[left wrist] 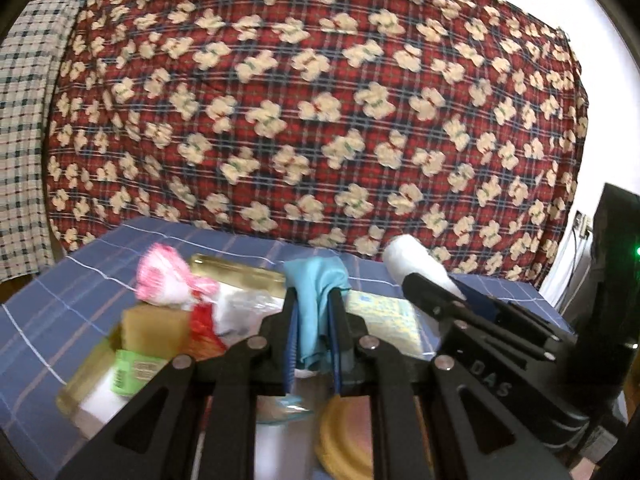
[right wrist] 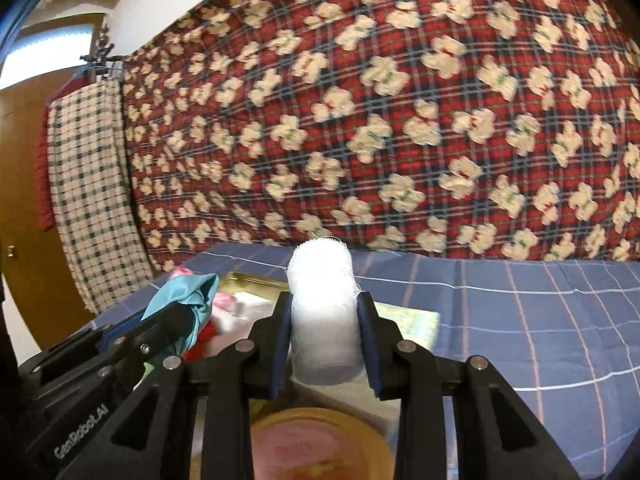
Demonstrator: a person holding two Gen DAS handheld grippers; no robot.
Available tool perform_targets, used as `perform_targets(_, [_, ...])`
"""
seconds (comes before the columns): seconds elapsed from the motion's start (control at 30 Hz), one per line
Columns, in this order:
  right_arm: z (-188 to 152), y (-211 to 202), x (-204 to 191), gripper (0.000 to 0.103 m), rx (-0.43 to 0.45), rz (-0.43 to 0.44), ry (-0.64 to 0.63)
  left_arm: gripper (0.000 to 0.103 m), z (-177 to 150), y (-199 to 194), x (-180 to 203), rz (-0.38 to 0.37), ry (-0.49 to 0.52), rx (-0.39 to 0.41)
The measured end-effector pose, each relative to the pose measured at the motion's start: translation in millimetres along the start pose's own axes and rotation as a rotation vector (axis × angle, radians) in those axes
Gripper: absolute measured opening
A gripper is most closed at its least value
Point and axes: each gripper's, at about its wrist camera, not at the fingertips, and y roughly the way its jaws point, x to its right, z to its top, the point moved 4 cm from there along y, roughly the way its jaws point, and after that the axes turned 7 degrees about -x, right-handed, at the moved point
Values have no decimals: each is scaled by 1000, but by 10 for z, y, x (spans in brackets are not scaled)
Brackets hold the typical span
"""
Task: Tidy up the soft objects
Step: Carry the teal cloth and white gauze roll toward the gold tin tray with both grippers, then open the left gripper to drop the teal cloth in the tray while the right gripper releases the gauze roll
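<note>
My left gripper (left wrist: 314,300) is shut on a light blue cloth (left wrist: 316,300) and holds it above a gold tray (left wrist: 236,270) of soft items. My right gripper (right wrist: 324,308) is shut on a white gauze roll (right wrist: 324,312), held upright over the tray's right side. The roll also shows in the left wrist view (left wrist: 416,260), and the blue cloth shows in the right wrist view (right wrist: 188,296). In the tray lie a pink and white mesh puff (left wrist: 168,276), a tan sponge (left wrist: 154,326), a red item (left wrist: 204,324) and a pale yellow-green pad (left wrist: 384,316).
The tray sits on a blue checked cloth (right wrist: 520,320) over the table. A red plaid quilt with cream bears (left wrist: 320,100) hangs behind. A round tan and pink lid (right wrist: 320,448) lies under my grippers. A checked towel (right wrist: 88,184) hangs at the left.
</note>
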Motion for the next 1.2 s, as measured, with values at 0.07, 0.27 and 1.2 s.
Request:
perform_targets(0.07, [30, -9, -130, 35, -3, 19, -17, 11, 23, -52, -160, 25, -13, 2])
perform_targets(0.27, [36, 17, -527, 35, -32, 90, -56, 11, -35, -133, -659, 125, -30, -31])
perform_targets(1.2, [-395, 289, -1134, 57, -174, 156, -173, 43, -311, -73, -1109, 210, -55, -115])
